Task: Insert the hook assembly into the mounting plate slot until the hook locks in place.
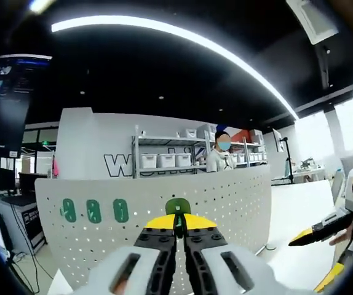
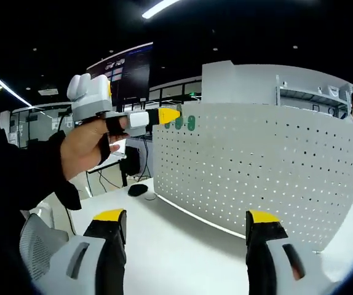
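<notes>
shelving unit (image 1: 167, 157) with white bins behind the panel | dark monitor (image 1: 7, 101) upper left | mouse (image 2: 138, 190) on white table (image 2: 182, 246)

Dark ceiling with long light strips (image 1: 182, 37), metal shelving (image 1: 167, 157) holding white bins, bright windows (image 1: 315, 132) beyond.

Bright ceiling light strips (image 1: 182, 34), dark ceiling, strong fisheye bending at edges.

Your left tongs (image 1: 179, 230) are white-bodied with black jaws, screws and yellow tips; your right tongs (image 2: 186, 224) match. At nine o'clock, a black sleeve (image 2: 41, 169).
</notes>
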The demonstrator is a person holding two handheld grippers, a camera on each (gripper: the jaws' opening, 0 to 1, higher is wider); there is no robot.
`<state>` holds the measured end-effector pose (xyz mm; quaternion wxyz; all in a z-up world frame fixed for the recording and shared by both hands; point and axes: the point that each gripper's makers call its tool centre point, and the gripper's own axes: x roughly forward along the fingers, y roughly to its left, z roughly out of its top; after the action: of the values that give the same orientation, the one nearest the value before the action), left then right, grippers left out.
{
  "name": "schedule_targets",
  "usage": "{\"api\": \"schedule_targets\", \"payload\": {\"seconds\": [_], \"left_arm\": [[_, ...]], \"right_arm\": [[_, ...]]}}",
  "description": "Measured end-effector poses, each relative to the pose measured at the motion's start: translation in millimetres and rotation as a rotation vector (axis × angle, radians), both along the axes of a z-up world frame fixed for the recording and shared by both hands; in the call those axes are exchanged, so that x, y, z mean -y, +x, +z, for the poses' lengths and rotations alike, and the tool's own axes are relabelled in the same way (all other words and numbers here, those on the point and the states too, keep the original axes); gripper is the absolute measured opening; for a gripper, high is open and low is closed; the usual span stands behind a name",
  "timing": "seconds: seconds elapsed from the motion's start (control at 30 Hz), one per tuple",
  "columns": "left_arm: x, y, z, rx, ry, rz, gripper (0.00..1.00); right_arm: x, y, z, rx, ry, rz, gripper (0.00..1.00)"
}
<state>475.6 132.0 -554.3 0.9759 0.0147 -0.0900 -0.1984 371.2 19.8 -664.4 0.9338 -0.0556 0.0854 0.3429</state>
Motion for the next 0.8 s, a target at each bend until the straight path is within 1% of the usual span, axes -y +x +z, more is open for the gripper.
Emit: {"api": "schedule_targets", "payload": {"seconds": [0.13,0.33,0.53,0.8], "left_arm": [[-2,12.0,0.9,0.003,0.003,0.024,0.03],[-8,28.9,0.5,0.002,-0.014,0.062,0.03],[-4,43.6,-4.6,-0.007,-0.002,0.072,0.02],[-6,57.9,0.0,0.001,0.009,0.084,0.02]], "right_arm": [[4,1,-0.9,-0.004,0.008,-0.013,0.77],[8,2,-5.1,-0.014,0.013,-0.026,0.77],[9,3,-8.1,-0.024,0.018,-0.033,0.77],[15,4,-9.7,-0.029,0.024,-0.049,0.77]]}}
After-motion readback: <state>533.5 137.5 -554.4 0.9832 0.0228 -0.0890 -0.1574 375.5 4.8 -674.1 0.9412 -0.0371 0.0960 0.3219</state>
